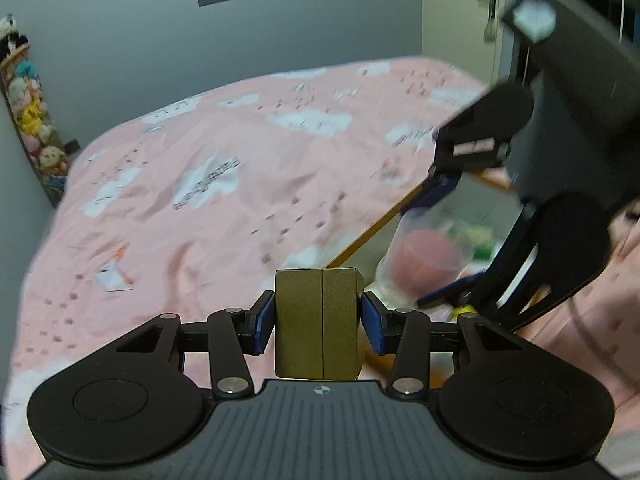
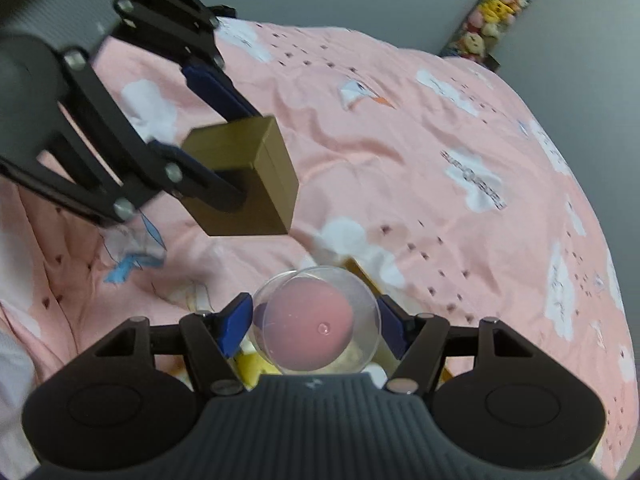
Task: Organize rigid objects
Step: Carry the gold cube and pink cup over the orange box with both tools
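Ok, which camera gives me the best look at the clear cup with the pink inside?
The right wrist view: the clear cup sits sharp and centred between the right gripper pads, seen end-on. The left wrist view shows the cup only blurred, side-on, at the right edge.

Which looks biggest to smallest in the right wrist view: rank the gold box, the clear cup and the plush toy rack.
1. gold box, held by the left gripper.
2. clear cup, in the right gripper; close to the box in size and nearer the camera, so this order is unsure.
3. plush toy rack, far off.
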`<state>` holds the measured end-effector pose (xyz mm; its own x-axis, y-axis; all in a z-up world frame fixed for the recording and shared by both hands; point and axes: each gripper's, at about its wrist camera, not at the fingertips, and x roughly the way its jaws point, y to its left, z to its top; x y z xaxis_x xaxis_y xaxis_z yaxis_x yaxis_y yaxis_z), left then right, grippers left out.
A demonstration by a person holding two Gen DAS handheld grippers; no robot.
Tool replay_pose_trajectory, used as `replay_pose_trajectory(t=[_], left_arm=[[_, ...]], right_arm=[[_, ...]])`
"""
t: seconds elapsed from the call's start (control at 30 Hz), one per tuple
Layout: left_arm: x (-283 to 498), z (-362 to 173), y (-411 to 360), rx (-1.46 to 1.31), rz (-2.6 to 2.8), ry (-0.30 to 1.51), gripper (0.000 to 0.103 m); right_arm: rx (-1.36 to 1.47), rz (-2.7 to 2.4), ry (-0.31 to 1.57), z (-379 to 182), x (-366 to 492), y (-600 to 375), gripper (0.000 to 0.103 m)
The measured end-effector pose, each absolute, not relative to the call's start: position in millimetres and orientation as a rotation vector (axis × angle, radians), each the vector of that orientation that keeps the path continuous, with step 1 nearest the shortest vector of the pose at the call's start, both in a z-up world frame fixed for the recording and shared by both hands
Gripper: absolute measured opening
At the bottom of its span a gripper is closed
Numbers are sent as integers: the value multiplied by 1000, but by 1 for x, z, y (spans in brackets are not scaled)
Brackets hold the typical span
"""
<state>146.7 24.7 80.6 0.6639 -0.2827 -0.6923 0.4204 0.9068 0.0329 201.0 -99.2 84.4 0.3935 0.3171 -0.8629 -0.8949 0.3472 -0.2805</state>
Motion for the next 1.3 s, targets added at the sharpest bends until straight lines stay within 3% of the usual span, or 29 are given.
replay_pose_trajectory(t=[0.33, 0.77, 1.07, 1.3], left_arm=[[171, 57, -28, -124, -495, 737, 52], [204, -14, -104, -275, -520, 877, 52], [216, -29, -97, -328, -502, 909, 52], [222, -33, -91, -370, -510, 928, 52]], right_arm=[[-861, 731, 949, 57, 222, -166, 67], [-862, 625, 1190, -9, 267, -237, 67], [-817, 615, 1356, -44, 289, -244, 67], [-880, 595, 1315, -58, 295, -236, 66]])
